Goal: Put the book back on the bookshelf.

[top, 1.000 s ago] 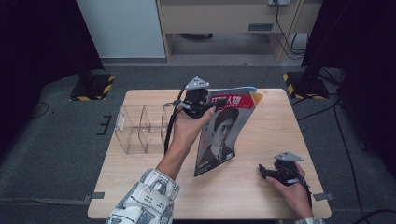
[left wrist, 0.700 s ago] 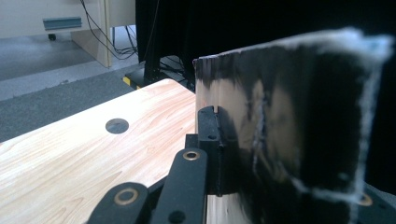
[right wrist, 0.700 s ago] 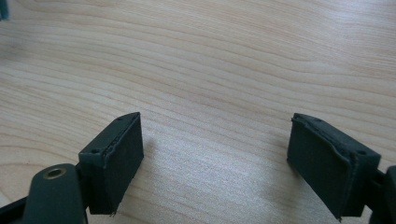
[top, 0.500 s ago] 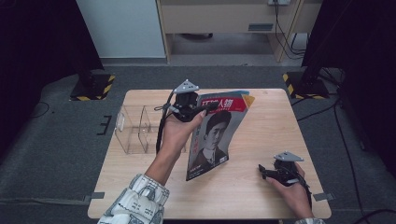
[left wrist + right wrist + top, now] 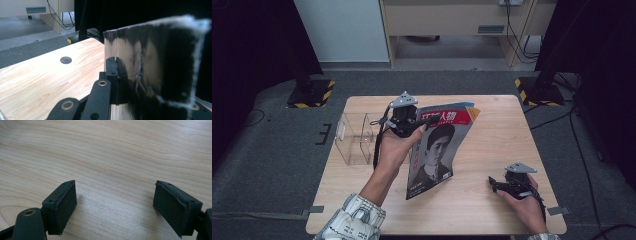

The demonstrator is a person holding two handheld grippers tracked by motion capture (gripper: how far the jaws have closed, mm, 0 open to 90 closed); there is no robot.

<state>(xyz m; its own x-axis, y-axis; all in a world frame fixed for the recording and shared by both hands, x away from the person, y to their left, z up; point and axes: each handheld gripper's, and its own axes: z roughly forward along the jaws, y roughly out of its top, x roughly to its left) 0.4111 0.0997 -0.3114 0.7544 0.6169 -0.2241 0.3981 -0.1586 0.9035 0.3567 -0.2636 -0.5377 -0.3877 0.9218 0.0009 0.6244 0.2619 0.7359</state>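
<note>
A magazine (image 5: pixel 438 146) with a portrait on its cover and a red title band hangs over the middle of the wooden table (image 5: pixel 492 135), raised and tilted. My left gripper (image 5: pixel 420 125) is shut on its upper left edge. In the left gripper view the black jaws of my left gripper (image 5: pixel 119 75) pinch the magazine's blurred pages (image 5: pixel 155 62). My right gripper (image 5: pixel 493 183) rests at the table's near right in a hand, open. In the right gripper view the right gripper (image 5: pixel 115 202) has only bare wood (image 5: pixel 112 150) between its pads.
A clear acrylic file holder (image 5: pixel 354 137) with upright dividers stands at the table's left, just left of my left hand. A round cable hole (image 5: pixel 66 60) is cut in the tabletop. Dark stands and cables sit on the grey floor around the table.
My left gripper has carried the magazine leftward, closer to the clear holder. The right gripper has stayed where it was.
</note>
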